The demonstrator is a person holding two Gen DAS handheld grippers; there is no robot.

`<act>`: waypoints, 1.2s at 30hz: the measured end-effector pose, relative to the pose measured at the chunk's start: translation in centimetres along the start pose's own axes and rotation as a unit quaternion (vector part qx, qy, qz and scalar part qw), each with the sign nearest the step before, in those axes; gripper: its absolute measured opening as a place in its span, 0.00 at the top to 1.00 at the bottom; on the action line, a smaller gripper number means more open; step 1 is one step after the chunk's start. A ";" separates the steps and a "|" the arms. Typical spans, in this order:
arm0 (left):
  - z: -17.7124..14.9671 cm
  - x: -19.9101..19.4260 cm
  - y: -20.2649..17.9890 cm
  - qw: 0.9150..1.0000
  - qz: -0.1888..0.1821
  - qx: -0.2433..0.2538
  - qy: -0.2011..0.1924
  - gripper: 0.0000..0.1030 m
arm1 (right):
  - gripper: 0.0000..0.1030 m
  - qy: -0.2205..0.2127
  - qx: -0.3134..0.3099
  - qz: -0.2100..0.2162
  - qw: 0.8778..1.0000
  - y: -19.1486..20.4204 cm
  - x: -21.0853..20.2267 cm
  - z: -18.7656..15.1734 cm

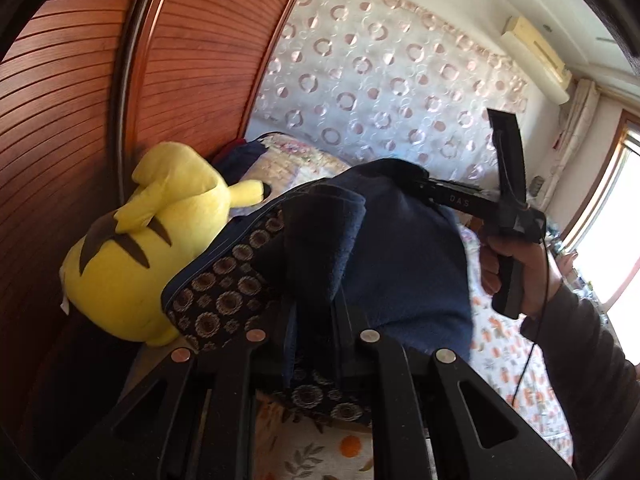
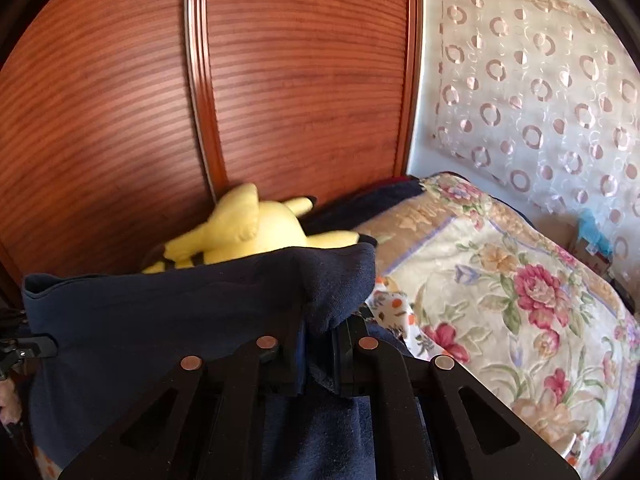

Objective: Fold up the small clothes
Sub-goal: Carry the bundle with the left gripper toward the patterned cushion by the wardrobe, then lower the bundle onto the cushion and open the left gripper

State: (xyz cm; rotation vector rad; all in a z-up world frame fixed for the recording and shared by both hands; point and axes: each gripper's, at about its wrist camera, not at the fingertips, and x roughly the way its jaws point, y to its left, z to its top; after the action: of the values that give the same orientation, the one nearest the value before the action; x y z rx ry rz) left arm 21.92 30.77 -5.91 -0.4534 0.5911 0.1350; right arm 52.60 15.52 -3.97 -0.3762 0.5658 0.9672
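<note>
Both the left hand-held gripper (image 1: 310, 320) and right hand-held gripper (image 2: 320, 344) are clamped on the navy garment (image 1: 400, 248); I judge keeping the top edge taut and level above the bed (image 1: 500, 344) gives a clean fold.

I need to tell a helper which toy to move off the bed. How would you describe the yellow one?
Find the reddish slatted wooden wardrobe behind the bed. Lying against its base is a yellow plush toy, just beyond the navy garment. It alone is bright yellow, with brown stripes.
</note>
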 end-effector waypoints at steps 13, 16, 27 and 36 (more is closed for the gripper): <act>2.0 -4.2 -2.2 0.995 0.039 0.073 -0.059 0.49 | 0.41 -0.063 -0.011 -0.023 0.998 1.4 -4.4 0.2; 2.6 -2.7 -3.4 0.995 0.033 0.088 -0.039 0.34 | 0.41 -0.043 -0.008 -0.007 0.999 0.9 -3.3 -1.1; -0.1 2.6 -3.9 0.992 0.065 0.108 0.017 0.24 | 0.41 -0.007 0.025 0.002 1.000 0.4 -1.9 -2.3; -0.5 0.3 -5.7 0.991 0.061 0.120 0.003 0.24 | 0.41 -0.030 0.050 -0.013 0.998 1.3 -5.7 -4.1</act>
State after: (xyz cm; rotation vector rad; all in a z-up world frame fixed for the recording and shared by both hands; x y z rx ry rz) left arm 23.34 25.45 -4.38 -0.1844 0.6325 0.1763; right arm 47.80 10.21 -3.83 -0.2629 0.5515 0.9185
